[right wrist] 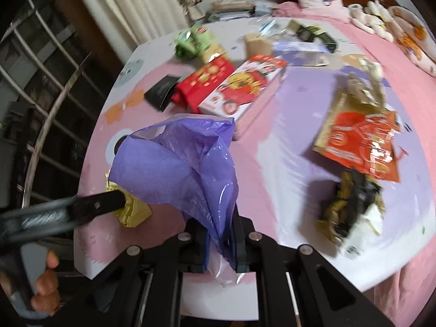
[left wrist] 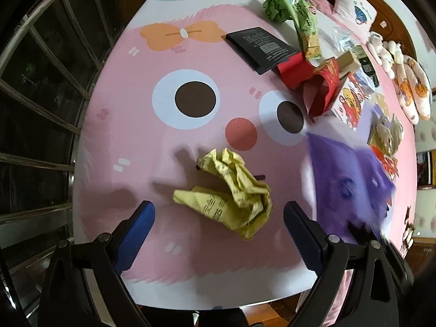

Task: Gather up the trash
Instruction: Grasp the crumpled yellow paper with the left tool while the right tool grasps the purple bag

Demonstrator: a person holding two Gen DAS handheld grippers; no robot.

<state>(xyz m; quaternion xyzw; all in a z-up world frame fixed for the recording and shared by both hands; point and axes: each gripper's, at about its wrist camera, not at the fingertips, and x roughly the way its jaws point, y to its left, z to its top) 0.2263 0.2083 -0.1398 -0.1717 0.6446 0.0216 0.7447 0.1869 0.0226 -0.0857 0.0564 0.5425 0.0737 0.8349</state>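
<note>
Between my left tongs lay crumpled matt yellow paper. My right tongs pinched a thin, glossy purple plastic bag. Beyond them the surface looked smooth, and a red foil wrapper shone.

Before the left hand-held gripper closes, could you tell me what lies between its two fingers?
In the left wrist view, the crumpled yellow paper lies on the table between the open fingers, nearer the right one; nothing else.
</note>
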